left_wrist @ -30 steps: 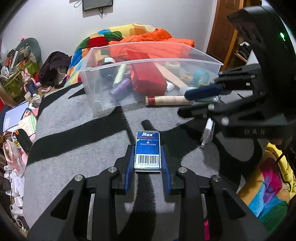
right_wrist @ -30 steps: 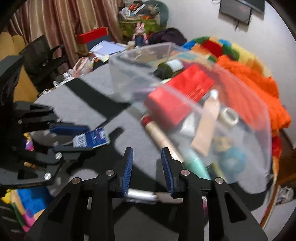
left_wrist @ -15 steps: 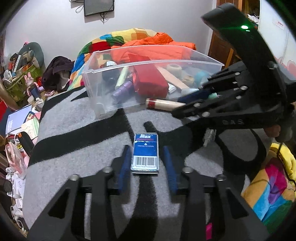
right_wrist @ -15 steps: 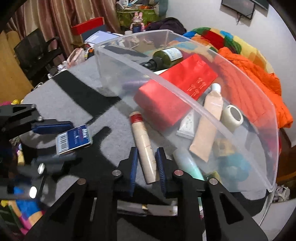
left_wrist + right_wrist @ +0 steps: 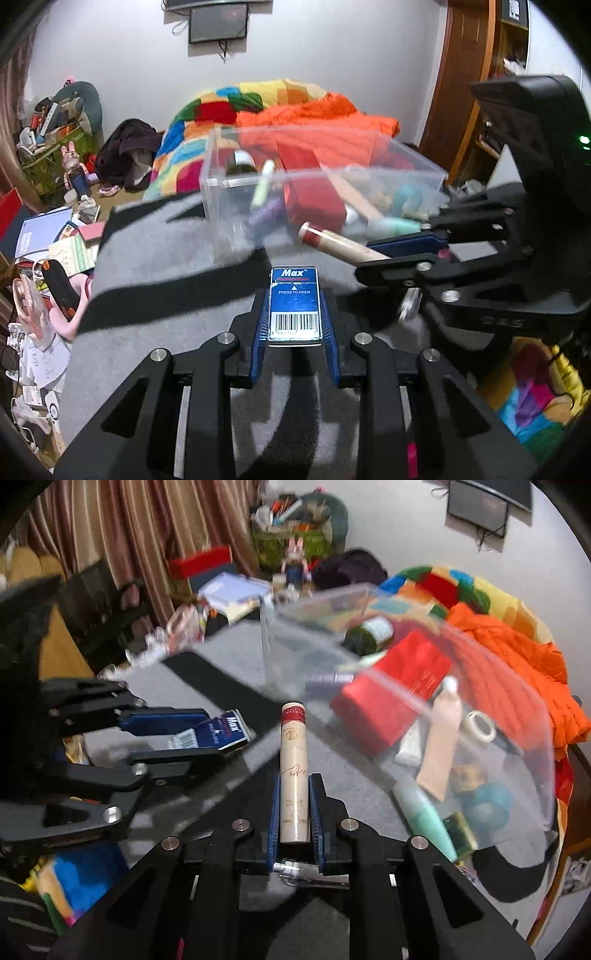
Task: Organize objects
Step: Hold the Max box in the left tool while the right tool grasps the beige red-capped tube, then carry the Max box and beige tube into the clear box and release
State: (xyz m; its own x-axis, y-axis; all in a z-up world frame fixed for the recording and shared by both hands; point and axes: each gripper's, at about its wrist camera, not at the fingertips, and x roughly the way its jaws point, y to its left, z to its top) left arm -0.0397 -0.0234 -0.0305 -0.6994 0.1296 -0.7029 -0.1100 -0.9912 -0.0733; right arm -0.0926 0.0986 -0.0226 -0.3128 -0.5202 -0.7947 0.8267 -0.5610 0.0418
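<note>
My left gripper (image 5: 294, 325) is shut on a small blue Max staple box (image 5: 294, 306) and holds it above the grey-and-black blanket (image 5: 147, 280). It also shows in the right wrist view (image 5: 218, 733). My right gripper (image 5: 294, 812) is shut on a cream tube with a red band (image 5: 293, 771), lifted off the blanket; the tube also shows in the left wrist view (image 5: 340, 245). A clear plastic bin (image 5: 221, 184) stands just beyond both grippers, with a red box (image 5: 399, 694), a green bottle (image 5: 365, 635), tape and tubes inside.
A silver pen-like object (image 5: 295, 867) lies on the blanket under my right gripper. Colourful bedding (image 5: 280, 107) is piled behind the bin. Books and clutter (image 5: 48, 236) cover the floor at the left. A wooden door (image 5: 461, 74) is at the right.
My left gripper closed on the staple box and lifted it. My right gripper closed on the cream tube, which lay on the blanket, and raised it. Both views have tilted up.
</note>
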